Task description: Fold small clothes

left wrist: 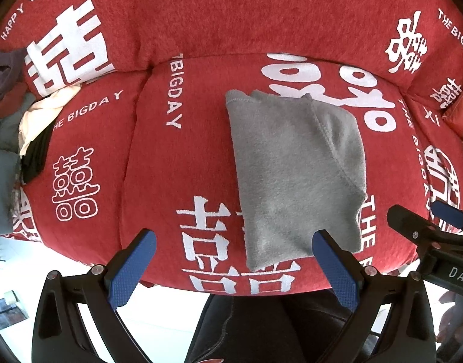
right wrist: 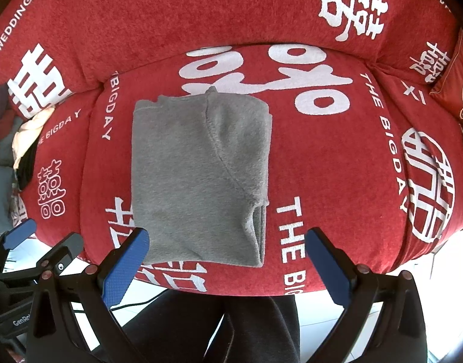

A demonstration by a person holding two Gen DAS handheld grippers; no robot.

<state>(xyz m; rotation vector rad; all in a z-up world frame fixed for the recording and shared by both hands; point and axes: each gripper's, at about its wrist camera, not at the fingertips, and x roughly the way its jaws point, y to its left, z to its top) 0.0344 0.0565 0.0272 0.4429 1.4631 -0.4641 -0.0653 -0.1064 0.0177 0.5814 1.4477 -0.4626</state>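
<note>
A small grey fleece garment (left wrist: 295, 169) lies folded into a flat rectangle on the middle seat cushion of the red sofa (left wrist: 171, 157); it also shows in the right wrist view as the grey garment (right wrist: 198, 175). My left gripper (left wrist: 234, 239) hovers open at the cushion's front edge, its right finger just in front of the garment's near edge. My right gripper (right wrist: 226, 237) is open too, near the garment's front hem, holding nothing. The right gripper (left wrist: 425, 214) also appears at the right edge of the left wrist view, and the left gripper (right wrist: 47, 236) at the lower left of the right wrist view.
A heap of other clothes (left wrist: 34, 115), cream, black, grey and purple, sits on the left cushion. A red cushion (right wrist: 455, 90) leans at the far right. The person's dark trousers (right wrist: 219, 326) are below the sofa edge, over a white floor (left wrist: 158, 314).
</note>
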